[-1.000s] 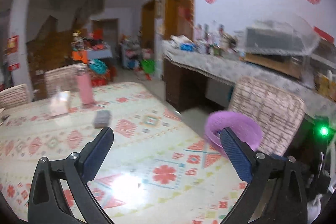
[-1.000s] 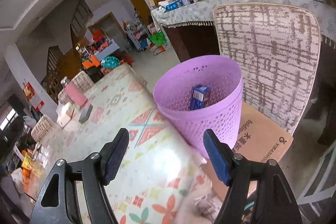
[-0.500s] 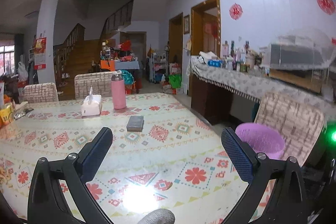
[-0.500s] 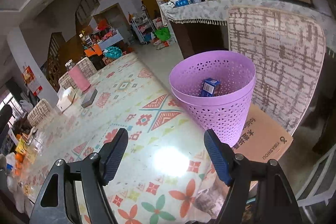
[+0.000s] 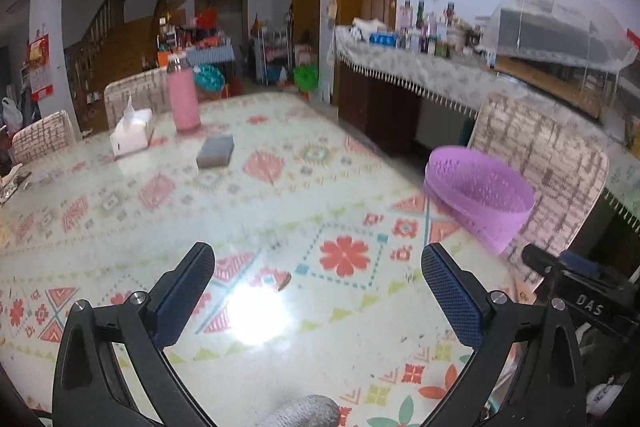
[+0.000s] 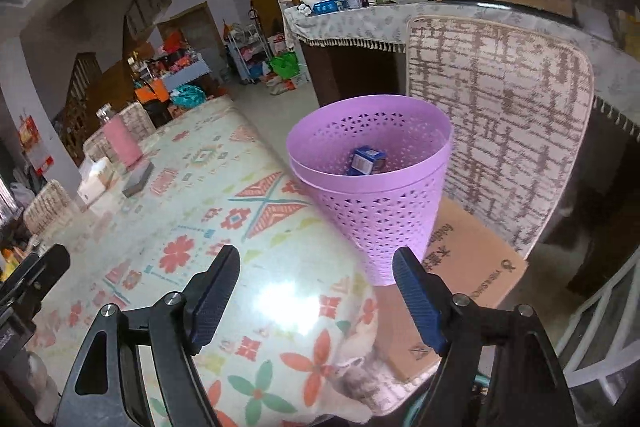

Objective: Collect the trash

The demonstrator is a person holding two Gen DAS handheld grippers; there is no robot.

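Note:
A purple perforated waste basket stands on a cardboard box on a chair just past the table's right edge, with a small blue carton lying inside it. In the left wrist view the same basket shows at the right. My right gripper hovers over the table corner in front of the basket; its jaws are opening and nothing is between them. Over the middle of the patterned table my left gripper is open and holds nothing.
A dark grey flat box, a white tissue box and a pink bottle sit at the table's far side. A woven-back chair stands behind the basket, and a cardboard box is under it. A cluttered sideboard runs along the right wall.
The left gripper's view swung up and then sank back toward the table. The right gripper drew slightly back from the basket and tilted, its fingers a little wider apart.

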